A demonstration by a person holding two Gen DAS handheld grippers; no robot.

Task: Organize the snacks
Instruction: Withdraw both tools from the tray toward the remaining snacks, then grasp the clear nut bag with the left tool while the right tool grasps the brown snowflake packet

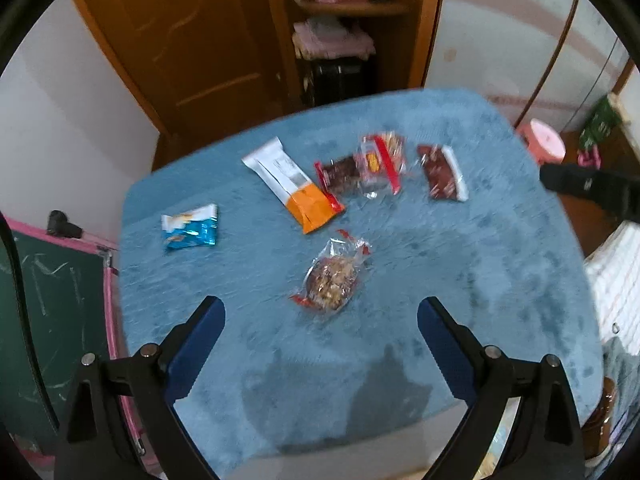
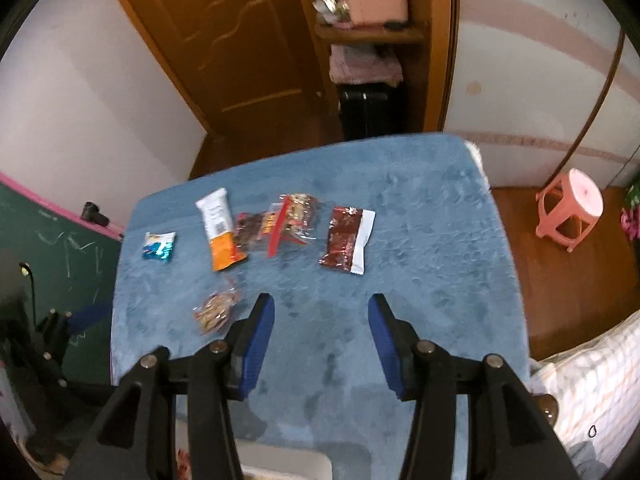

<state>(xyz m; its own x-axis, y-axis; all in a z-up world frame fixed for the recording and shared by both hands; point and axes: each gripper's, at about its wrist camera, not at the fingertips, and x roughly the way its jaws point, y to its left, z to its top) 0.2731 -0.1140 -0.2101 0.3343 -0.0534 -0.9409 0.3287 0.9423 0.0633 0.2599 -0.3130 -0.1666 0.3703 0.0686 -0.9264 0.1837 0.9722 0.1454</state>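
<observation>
Several snack packs lie on a table under a blue fuzzy cloth [image 1: 460, 264] [image 2: 420, 280]. A clear pack of nut brittle [image 1: 332, 278] [image 2: 216, 312] lies nearest. Behind it are a blue-and-white packet [image 1: 190, 229] [image 2: 159, 246], a white-and-orange pouch [image 1: 294, 186] [image 2: 221, 228], a dark red pack [image 1: 338, 174] [image 2: 250, 230], a clear pack with a red strip [image 1: 380, 162] [image 2: 294, 220] and a maroon-and-white pack [image 1: 442, 172] [image 2: 347, 240]. My left gripper [image 1: 320, 316] hangs open above the brittle pack. My right gripper [image 2: 321, 312] is open over bare cloth, holding nothing.
A wooden door [image 2: 224, 40] and shelves [image 2: 372, 34] stand behind the table. A green chalkboard with a pink frame [image 1: 60, 292] is at the left. A pink stool [image 2: 570, 208] stands on the floor at the right, and checked bedding [image 2: 592, 384] lies near the front right.
</observation>
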